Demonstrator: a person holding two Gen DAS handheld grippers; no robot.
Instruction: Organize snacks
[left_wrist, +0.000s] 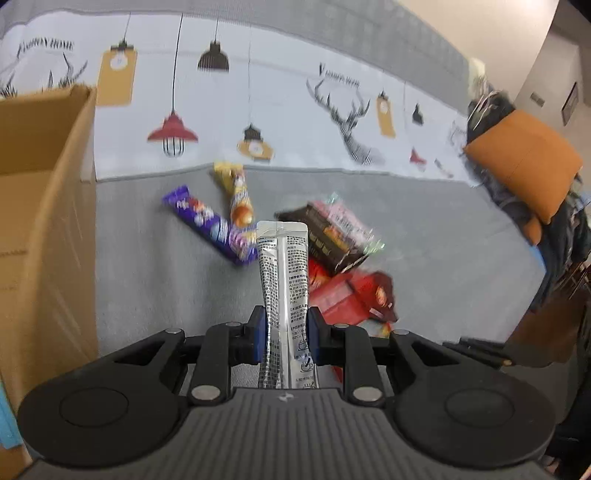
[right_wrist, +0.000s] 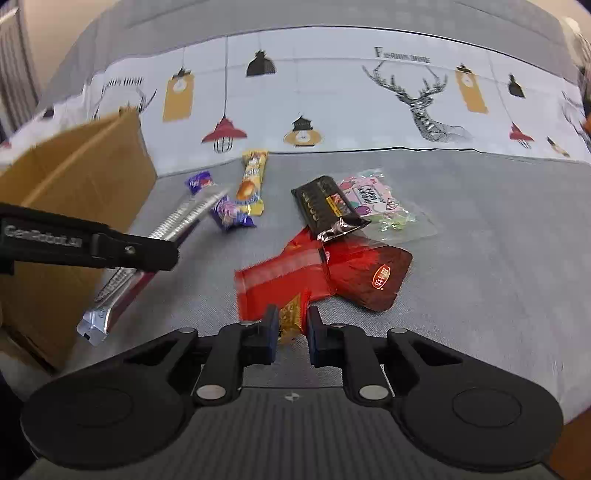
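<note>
Gripping a silver sachet (left_wrist: 283, 280), the left hand-held gripper (left_wrist: 286, 339).

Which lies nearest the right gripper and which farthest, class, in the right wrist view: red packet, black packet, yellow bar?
1. Red packet, just ahead of the right gripper.
2. Black packet, farther back, slightly right.
3. Yellow bar, farthest, back left.

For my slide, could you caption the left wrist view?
Left gripper clamps a silver sachet above scattered snacks on a grey sofa, cardboard box alongside.
</note>
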